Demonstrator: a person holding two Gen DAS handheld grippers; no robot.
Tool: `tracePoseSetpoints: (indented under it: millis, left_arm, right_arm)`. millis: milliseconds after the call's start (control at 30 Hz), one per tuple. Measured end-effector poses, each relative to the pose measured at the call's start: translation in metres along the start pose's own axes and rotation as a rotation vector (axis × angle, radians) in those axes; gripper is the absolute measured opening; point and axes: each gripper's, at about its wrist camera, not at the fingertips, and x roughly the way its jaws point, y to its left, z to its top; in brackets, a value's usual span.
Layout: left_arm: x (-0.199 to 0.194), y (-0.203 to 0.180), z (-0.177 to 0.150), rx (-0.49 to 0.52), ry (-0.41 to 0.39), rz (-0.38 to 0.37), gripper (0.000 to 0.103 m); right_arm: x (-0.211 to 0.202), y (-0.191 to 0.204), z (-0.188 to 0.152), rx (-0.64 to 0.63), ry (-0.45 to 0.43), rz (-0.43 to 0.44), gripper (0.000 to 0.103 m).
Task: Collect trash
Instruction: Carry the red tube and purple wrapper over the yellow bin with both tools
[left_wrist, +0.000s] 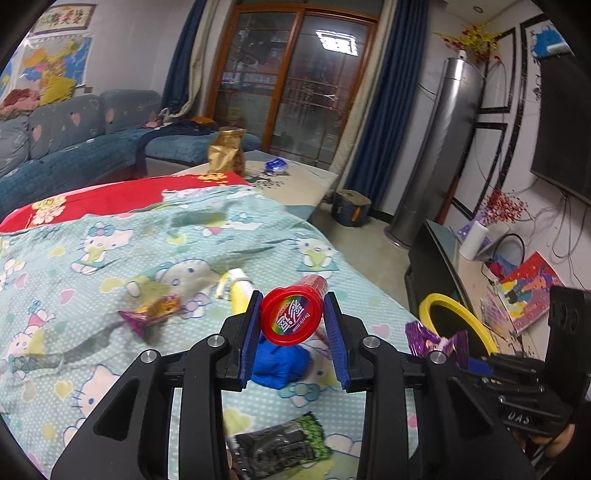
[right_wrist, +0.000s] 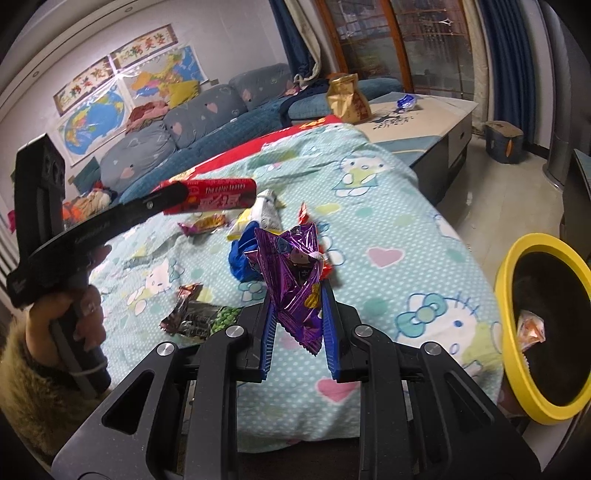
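Observation:
My left gripper (left_wrist: 292, 317) is shut on a red candy tube (left_wrist: 291, 315), held above the Hello Kitty cloth; the tube also shows in the right wrist view (right_wrist: 218, 195). My right gripper (right_wrist: 297, 314) is shut on a purple foil wrapper (right_wrist: 295, 273), raised over the cloth; that wrapper also shows in the left wrist view (left_wrist: 436, 341). A yellow-rimmed bin (right_wrist: 508, 280) stands at the right, by the table edge, with an orange wrapper (right_wrist: 530, 330) inside. Loose trash lies on the cloth: a blue crumpled piece (left_wrist: 280, 363), a black-and-green packet (left_wrist: 280, 448), a gold-purple candy wrapper (left_wrist: 151, 314), a white-yellow packet (left_wrist: 236, 286).
The Hello Kitty cloth (left_wrist: 110, 258) covers a table, red cloth (left_wrist: 110, 199) behind it. A gold bag (left_wrist: 227, 151) and blue wrapper (left_wrist: 277, 164) sit on the far table. A sofa (left_wrist: 74, 140) lies left; a TV stand (left_wrist: 439, 258) and tower fan (left_wrist: 436, 155) right.

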Motion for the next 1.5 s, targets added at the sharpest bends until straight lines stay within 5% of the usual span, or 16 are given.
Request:
tracePoseSetpoints:
  millis: [1500]
  left_arm:
    - [0.016, -0.119, -0.011, 0.202, 0.036, -0.194, 0.032]
  right_arm:
    - [-0.073, -0.111, -0.001, 0.157, -0.136, -0.218, 0.017]
